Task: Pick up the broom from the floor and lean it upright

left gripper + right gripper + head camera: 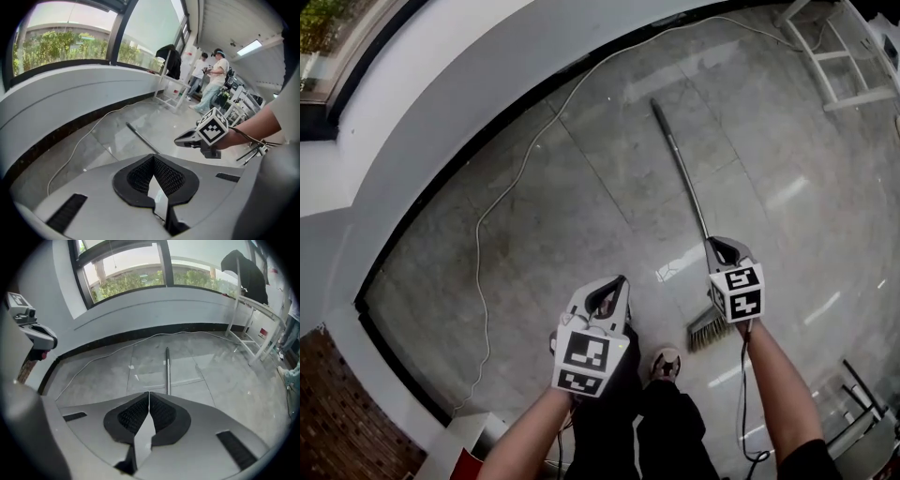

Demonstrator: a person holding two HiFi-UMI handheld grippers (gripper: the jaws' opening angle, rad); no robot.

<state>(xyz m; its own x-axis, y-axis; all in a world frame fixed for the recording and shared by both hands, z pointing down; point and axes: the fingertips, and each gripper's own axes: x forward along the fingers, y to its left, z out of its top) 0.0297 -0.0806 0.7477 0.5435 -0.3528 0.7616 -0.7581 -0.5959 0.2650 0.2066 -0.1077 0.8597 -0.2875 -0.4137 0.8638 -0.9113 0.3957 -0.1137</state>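
The broom lies flat on the grey tiled floor, its thin dark handle (682, 169) running away from me and its bristle head (706, 331) near my feet. My right gripper (722, 246) hangs shut and empty just above the near part of the handle. My left gripper (617, 284) is to its left, also shut with nothing in it, off the broom. In the left gripper view the left gripper's (153, 157) tips meet, with the handle (140, 138) beyond and the right gripper (180, 139) beside it. The right gripper view shows the right gripper's (149, 393) closed tips under the handle (167, 369).
A white cable (502, 197) trails over the floor along the curved white wall with its black skirting (441, 187). A white rack (839, 56) stands at the far right, a metal stand (862, 403) at the near right. My shoe (664, 364) is beside the bristles. People (213, 79) stand far back.
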